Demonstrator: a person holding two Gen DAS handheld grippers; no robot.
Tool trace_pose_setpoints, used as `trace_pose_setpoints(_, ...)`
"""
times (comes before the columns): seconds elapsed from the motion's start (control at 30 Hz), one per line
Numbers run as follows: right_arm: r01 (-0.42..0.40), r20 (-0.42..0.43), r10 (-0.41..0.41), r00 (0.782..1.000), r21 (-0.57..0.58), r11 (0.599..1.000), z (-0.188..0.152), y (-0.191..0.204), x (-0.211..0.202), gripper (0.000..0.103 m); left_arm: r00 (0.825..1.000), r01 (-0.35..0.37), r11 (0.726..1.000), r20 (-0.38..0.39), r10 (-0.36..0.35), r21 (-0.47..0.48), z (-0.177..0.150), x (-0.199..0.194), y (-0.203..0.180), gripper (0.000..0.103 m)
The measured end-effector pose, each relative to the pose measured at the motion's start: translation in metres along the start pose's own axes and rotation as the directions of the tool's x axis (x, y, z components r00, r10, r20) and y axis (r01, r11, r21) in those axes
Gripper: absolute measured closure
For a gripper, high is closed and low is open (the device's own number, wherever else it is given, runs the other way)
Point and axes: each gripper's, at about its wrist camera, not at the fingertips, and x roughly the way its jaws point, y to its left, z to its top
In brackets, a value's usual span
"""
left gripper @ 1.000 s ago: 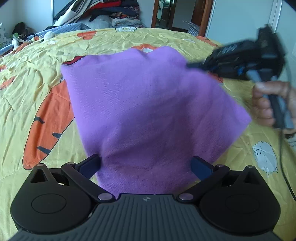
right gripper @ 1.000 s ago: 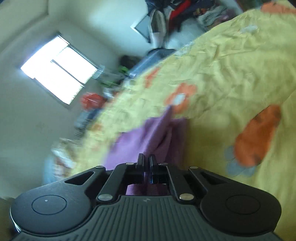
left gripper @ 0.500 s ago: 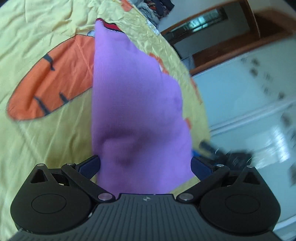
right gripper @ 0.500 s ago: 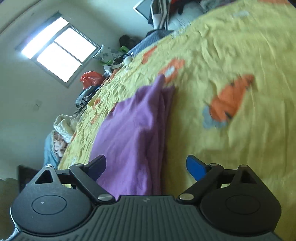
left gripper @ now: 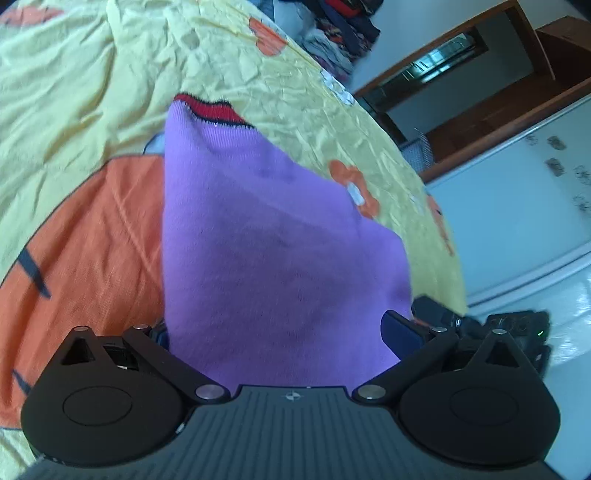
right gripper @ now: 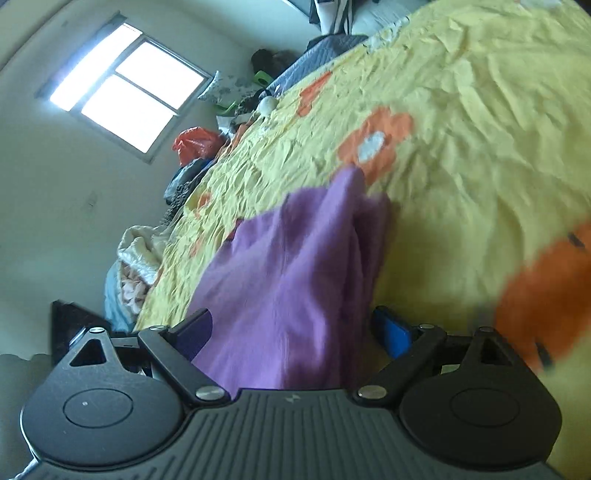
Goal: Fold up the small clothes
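Lighting, both views: you are working in soft daylight from the window, which burns out to plain white. Glare: pale sheen on the floor. Blur: your purple garment and the yellow bedsheet smear with motion. Distortion: the fisheye bends walls and bed edges strongly towards every corner.

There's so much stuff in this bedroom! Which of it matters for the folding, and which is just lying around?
Part of the job:
- purple garment
- yellow bedsheet it lies on
- left gripper and right gripper, jaws wide on both

Just lying about:
- clothes pile beyond the bed
- red bag
- white ball
- crumpled bedding by the wall
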Motion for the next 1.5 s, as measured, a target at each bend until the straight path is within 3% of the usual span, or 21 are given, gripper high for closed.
trace_pose_setpoints(0.13,0.015,-0.015,-0.016,1.000,-0.037,0.999,0.012,0.008,0.021,0.008,0.994,-0.104,0.990,0.042,0.100,0.093,0.000,0.001,-0.013,0.024)
trace_pose_setpoints(0.2,0.016,-0.015,-0.016,1.000,-0.037,0.999,0.017,0.009,0.027,0.008,0.993,-0.113,0.989,0.047,0.109,0.096,0.003,-0.002,-0.007,0.029)
trace_pose_setpoints(0.27,-0.003,-0.017,0.003,1.000,-0.022,1.000,0.023,0.005,0.030,0.009,0.995,-0.097,0.990,0.035,0.093,0.104,0.011,0.003,-0.005,0.024)
trace_pose_setpoints(0.37,-0.027,-0.024,0.027,0.999,-0.020,0.999,0.026,0.000,0.030,0.009,0.999,-0.026,0.995,0.021,0.024,0.098,0.022,0.011,0.000,0.000)
trace_pose_setpoints(0.5,0.017,-0.034,-0.020,0.999,-0.081,0.997,0.025,0.008,0.031,0.017,0.997,0.064,0.998,0.035,-0.064,-0.006,0.049,0.027,0.015,0.002)
trace_pose_setpoints(0.53,0.070,-0.030,-0.073,0.997,-0.096,0.993,0.025,0.009,0.032,0.045,0.996,0.083,0.996,0.036,-0.082,-0.020,0.055,0.030,0.018,0.009)
trace_pose_setpoints(0.57,0.119,-0.034,-0.123,0.992,-0.099,0.988,0.023,0.008,0.034,0.077,0.997,0.077,0.997,0.033,-0.076,-0.028,0.060,0.032,0.022,0.045)
trace_pose_setpoints(0.6,0.114,-0.023,-0.117,0.993,-0.096,0.989,0.021,0.006,0.034,0.077,0.999,0.044,0.999,0.014,-0.043,-0.031,0.064,0.036,0.026,0.072)
trace_pose_setpoints(0.63,0.118,-0.012,-0.120,0.993,-0.104,0.988,0.018,0.007,0.033,0.078,0.999,0.050,0.998,-0.011,-0.051,-0.033,0.065,0.038,0.030,0.082)
trace_pose_setpoints(0.7,0.149,0.008,-0.149,0.989,-0.137,0.979,0.013,0.014,0.032,0.079,0.999,0.047,0.999,-0.003,-0.047,0.008,0.063,0.034,0.033,0.079)
trace_pose_setpoints(0.77,0.170,0.039,-0.165,0.986,-0.199,0.965,0.005,0.031,0.030,0.083,0.999,-0.019,0.993,0.034,0.015,0.118,0.056,0.023,0.019,0.080)
trace_pose_setpoints(0.87,0.209,0.111,-0.183,0.977,-0.295,0.932,-0.005,0.062,0.023,0.085,0.987,-0.123,0.947,0.132,0.087,0.298,0.039,-0.001,-0.009,0.081)
trace_pose_setpoints(0.97,0.166,0.144,-0.125,0.982,-0.325,0.931,-0.014,0.092,0.014,0.086,0.969,-0.205,0.879,0.215,0.121,0.430,0.026,-0.033,-0.028,0.081)
trace_pose_setpoints(1.1,0.106,0.170,-0.050,0.984,-0.342,0.934,-0.022,0.132,0.007,0.086,0.964,-0.229,0.847,0.233,0.128,0.480,0.030,-0.071,-0.029,0.081)
trace_pose_setpoints(1.2,0.109,0.188,-0.055,0.981,-0.293,0.950,-0.011,0.137,0.023,0.086,0.954,-0.279,0.837,0.239,0.183,0.471,0.064,-0.066,-0.018,0.080)
trace_pose_setpoints(1.3,0.229,0.147,-0.196,0.969,-0.251,0.940,0.009,0.113,0.068,0.078,0.960,-0.277,0.875,0.138,0.242,0.396,0.106,-0.024,0.010,0.079)
trace_pose_setpoints(1.37,0.331,0.138,-0.305,0.942,-0.256,0.908,0.011,0.095,0.080,0.049,0.958,-0.287,0.908,0.100,0.269,0.307,0.112,-0.017,0.032,0.073)
trace_pose_setpoints(1.4,0.330,0.145,-0.302,0.942,-0.243,0.912,0.009,0.086,0.070,0.044,0.969,-0.243,0.931,0.097,0.225,0.271,0.106,-0.026,0.040,0.073)
trace_pose_setpoints(1.43,0.269,0.125,-0.246,0.961,-0.227,0.936,0.005,0.077,0.059,0.042,0.980,-0.192,0.949,0.096,0.173,0.251,0.095,-0.040,0.045,0.061)
trace_pose_setpoints(1.47,0.217,0.104,-0.198,0.975,-0.216,0.952,-0.002,0.069,0.044,0.043,0.987,-0.149,0.961,0.092,0.130,0.234,0.082,-0.056,0.048,0.040)
trace_pose_setpoints(1.5,0.201,0.094,-0.185,0.978,-0.216,0.955,-0.010,0.063,0.029,0.043,0.993,-0.097,0.974,0.091,0.080,0.204,0.066,-0.072,0.053,0.031)
